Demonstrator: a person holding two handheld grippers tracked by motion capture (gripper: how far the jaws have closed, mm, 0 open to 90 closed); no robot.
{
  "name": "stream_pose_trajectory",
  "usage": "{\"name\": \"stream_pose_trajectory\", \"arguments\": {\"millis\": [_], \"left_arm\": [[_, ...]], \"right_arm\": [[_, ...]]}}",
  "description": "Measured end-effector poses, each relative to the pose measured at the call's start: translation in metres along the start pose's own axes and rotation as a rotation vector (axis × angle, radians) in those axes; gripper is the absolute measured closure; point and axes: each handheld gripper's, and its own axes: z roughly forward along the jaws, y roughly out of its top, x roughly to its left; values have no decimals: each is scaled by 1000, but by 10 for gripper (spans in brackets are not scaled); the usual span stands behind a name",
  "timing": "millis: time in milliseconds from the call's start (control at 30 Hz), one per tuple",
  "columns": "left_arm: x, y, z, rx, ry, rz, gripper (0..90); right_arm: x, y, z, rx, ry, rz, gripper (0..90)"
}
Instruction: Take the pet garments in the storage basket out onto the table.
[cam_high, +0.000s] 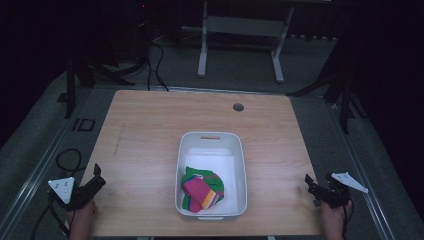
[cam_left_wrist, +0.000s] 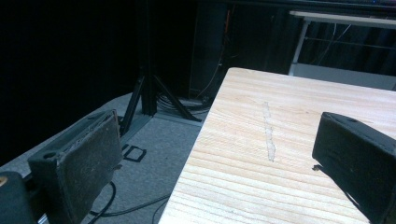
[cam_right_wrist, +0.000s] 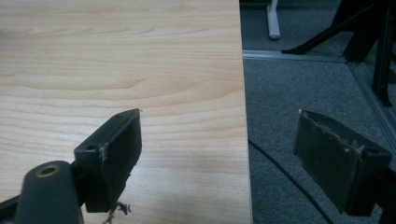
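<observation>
A white plastic bin (cam_high: 235, 150) stands on the wooden table (cam_high: 145, 130), a little in front of its middle. In the bin's near half lies a bundle of green, pink and yellow striped cloth (cam_high: 201, 189). My left gripper (cam_high: 97, 176) is held at the table's near left corner, straddling the left edge. It is open, with nothing between its pads (cam_left_wrist: 88, 163). At the near right corner, my right gripper (cam_high: 311, 186) is also open and holds nothing. One of its fingers (cam_right_wrist: 116, 149) hangs over the wood, the other over the carpet.
A round cable hole (cam_high: 238, 107) sits near the table's far edge. A pale scratch (cam_left_wrist: 268, 133) marks the wood on the left. Grey carpet (cam_right_wrist: 299, 93) surrounds the table, with cables (cam_high: 67, 160), a dark stand leg (cam_left_wrist: 144, 88) and a white desk frame (cam_high: 240, 30) behind.
</observation>
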Motion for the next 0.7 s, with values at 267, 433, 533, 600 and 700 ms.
{"name": "stream_pose_trajectory", "arguments": {"millis": [267,433,533,600,700], "left_arm": [[0,0,0,1,4,-1,19],[0,0,0,3,4,-5,19],[0,0,0,3,3,-6,19],[0,0,0,3,3,-6,19],[0,0,0,1,3,-6,19]], "right_arm": [[-3,1,2,33,73,22,112],[-5,1,5,79,144,2,100],[-6,3,8,125,190,-22,100],[-5,4,8,139,215,-39,100],[-4,5,8,149,244,-77,100]]}}
